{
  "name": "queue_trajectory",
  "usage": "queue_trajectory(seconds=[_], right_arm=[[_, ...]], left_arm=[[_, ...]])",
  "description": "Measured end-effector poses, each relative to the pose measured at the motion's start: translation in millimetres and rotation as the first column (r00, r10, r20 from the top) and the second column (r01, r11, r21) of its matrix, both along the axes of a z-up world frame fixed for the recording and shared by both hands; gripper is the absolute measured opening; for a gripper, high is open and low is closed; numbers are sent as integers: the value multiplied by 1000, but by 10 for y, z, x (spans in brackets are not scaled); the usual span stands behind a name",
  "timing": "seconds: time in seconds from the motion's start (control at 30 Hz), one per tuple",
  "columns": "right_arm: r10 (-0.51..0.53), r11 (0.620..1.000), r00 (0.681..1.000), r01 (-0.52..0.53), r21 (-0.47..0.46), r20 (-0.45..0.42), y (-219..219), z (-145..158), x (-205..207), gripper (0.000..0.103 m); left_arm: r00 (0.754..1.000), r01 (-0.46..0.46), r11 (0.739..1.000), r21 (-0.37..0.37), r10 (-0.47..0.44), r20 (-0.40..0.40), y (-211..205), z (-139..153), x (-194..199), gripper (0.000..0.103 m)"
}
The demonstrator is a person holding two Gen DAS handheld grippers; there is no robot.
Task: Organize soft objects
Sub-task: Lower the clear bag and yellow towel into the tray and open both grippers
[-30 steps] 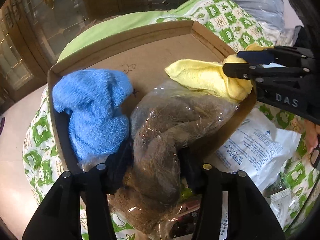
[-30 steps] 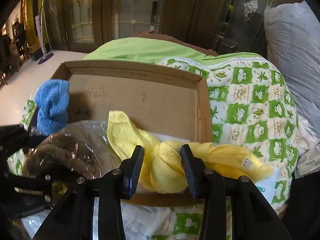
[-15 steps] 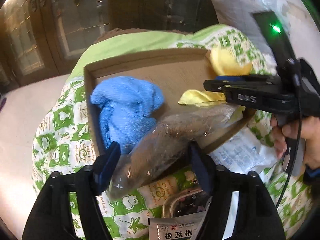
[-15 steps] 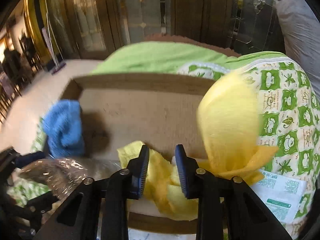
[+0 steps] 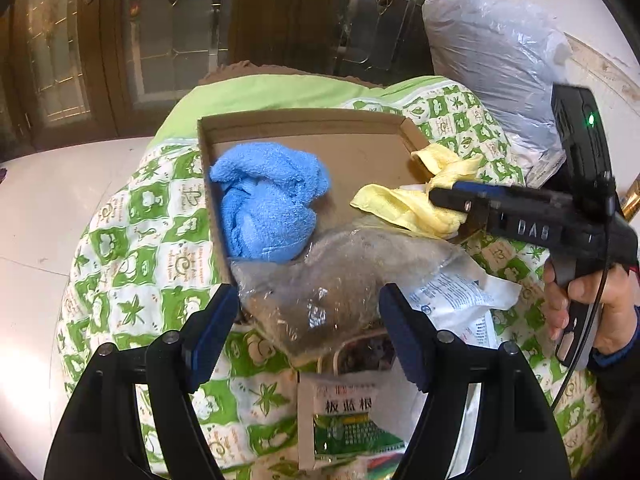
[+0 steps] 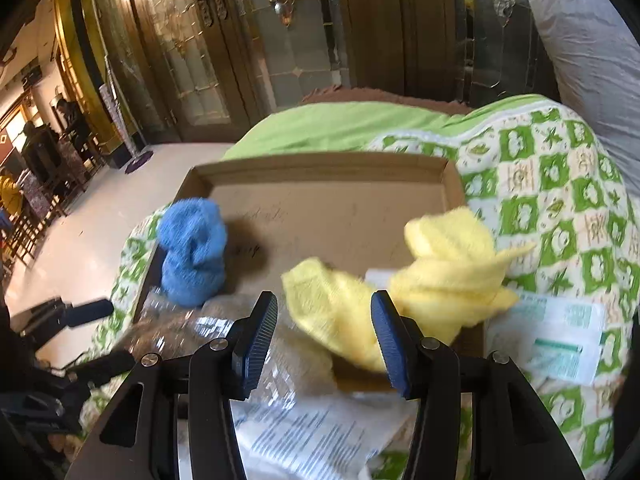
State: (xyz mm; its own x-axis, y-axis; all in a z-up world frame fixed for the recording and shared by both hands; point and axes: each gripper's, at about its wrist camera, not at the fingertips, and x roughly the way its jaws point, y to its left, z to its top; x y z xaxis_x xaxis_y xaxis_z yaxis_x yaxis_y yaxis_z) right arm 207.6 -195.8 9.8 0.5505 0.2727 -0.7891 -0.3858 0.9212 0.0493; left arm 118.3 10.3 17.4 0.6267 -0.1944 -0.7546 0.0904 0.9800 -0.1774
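A shallow cardboard box [image 5: 304, 120] rests on a quilt. A blue towel [image 5: 268, 200] is bunched in its left end. A brown soft item in a clear plastic bag [image 5: 332, 280] hangs over the box's near edge. My left gripper [image 5: 308, 336] stands open just short of the bag, its pads off it. A yellow towel [image 6: 440, 272] lies over the box's [image 6: 320, 168] right near corner. My right gripper [image 6: 324, 336] has its jaws opening, with a fold of the yellow towel loose between them. The blue towel [image 6: 192, 252] also shows in the right wrist view.
The green and white patterned quilt [image 5: 152, 240] covers a rounded mound, with pale floor [image 5: 48, 208] to the left. White printed packets [image 5: 460, 292] and a green medicine packet [image 5: 348, 420] lie in front of the box. A grey plastic sack [image 5: 500, 52] sits at the back right, before glazed wooden doors.
My left gripper opened off the bagged brown item and drew back and up. My right gripper swung the yellow towel over the box's right corner, then its jaws spread apart.
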Motion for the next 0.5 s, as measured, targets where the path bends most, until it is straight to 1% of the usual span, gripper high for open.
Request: queue_trajectory(seconds=[0.07,0.13,0.17,0.23,0.3,0.4,0.5], right_arm=[[22,1000,999,-22,-1,-29,24,-42,-59,49],[61,998,996,-62,-7,-70,95,-100,-109,49],[77,997,994,-79,-23,-83,137,-135,-107,50],[109,987,986,-122,-104,-129,255,-291,-65,50],[100,981,982,-124,-149,-158,312,-434,14,50],[55,990,979,-80,-118,-197,280,-517,200,51],[34,987,977,-66,-144,-211,264,-609,331,51]], left_arm=[[1000,2,1000,3,-2,-7,-14,-8,-8,73],[1000,1,1000,31,0,-15,-58,-36,4,73],[1000,1,999,39,0,-20,-80,-54,7,73],[1000,4,999,35,-3,-29,-118,-82,8,73],[999,7,999,38,-6,-32,-160,-95,-22,73],[999,4,999,44,-2,-38,-176,-124,-105,73],[998,-10,999,34,12,-54,-160,-177,-218,73]])
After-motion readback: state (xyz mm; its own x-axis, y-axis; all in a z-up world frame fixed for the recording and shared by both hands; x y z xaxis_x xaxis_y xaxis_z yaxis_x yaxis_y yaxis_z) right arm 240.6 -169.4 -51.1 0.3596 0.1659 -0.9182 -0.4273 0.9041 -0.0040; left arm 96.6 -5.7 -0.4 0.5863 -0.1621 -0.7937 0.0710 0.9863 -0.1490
